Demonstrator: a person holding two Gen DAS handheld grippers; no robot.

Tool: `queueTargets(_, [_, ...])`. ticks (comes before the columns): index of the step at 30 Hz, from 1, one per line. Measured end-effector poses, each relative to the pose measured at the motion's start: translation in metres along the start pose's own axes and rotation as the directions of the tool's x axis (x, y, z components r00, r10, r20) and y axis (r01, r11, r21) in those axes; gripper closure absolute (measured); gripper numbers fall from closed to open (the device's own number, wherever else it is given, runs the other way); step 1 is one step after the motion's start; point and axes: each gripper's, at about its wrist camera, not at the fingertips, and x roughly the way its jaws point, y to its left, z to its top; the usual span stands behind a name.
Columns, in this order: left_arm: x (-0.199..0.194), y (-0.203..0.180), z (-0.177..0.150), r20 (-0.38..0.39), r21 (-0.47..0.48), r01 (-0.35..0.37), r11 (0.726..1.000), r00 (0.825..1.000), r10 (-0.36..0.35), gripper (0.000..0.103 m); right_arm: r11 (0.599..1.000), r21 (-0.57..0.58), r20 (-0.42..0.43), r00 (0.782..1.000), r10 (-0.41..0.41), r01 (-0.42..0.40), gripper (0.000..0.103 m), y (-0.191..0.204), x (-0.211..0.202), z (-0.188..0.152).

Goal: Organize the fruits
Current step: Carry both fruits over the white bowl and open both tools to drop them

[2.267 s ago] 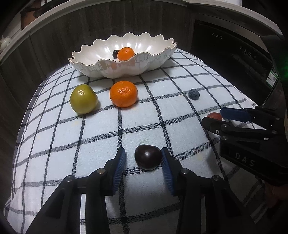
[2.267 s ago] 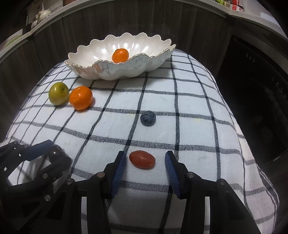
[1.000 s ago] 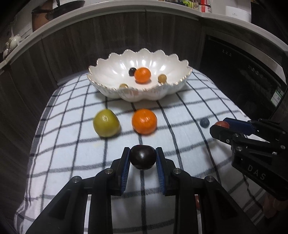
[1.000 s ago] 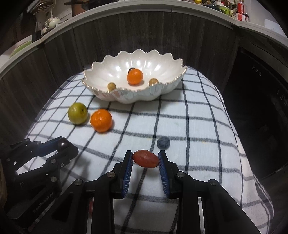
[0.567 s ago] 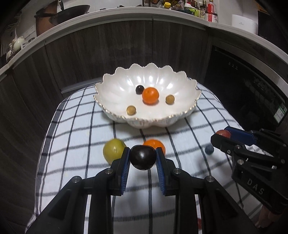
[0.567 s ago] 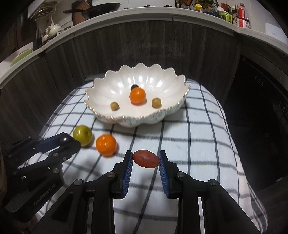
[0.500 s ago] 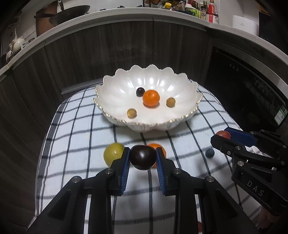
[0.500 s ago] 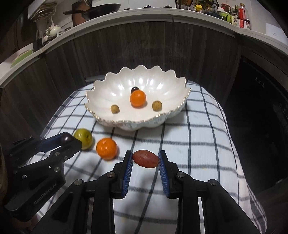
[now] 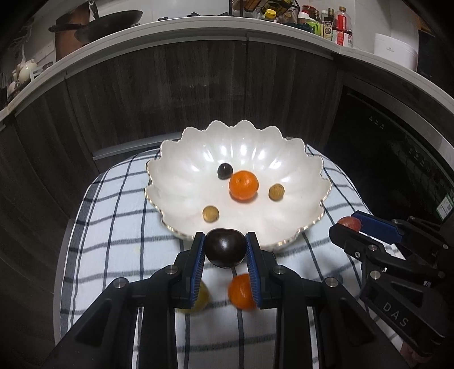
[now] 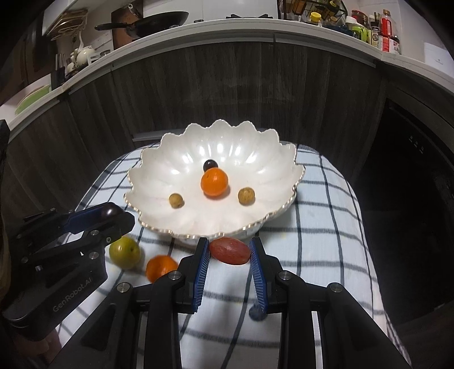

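Right gripper clamps an oblong red fruit crosswise (long axis pad to pad) before the scalloped bowl; left gripper pinches a dark plum.

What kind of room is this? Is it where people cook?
Most likely a home kitchen. A black wok and sauce bottles sit on a curved counter, above dark wooden cabinets; what looks like a built-in appliance stands to the right.
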Motion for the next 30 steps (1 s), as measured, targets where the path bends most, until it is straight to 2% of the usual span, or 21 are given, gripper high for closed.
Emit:
queueTargets(12, [0.024,0.012,0.024,-0.004,-0.004,-0.008,1.000,1.000,0.008,0.074,1.000,-0.008,0.004,1.000,0.009,-0.009,0.072,0.000,0.021,0.026])
queueTargets(30, [0.045,0.014,0.023,-0.048,0.003,-0.008,1.000,0.999,0.008,0.074,1.000,-0.006,-0.046,0.999,0.018,-0.018,0.072,-0.001,0.047,0.030])
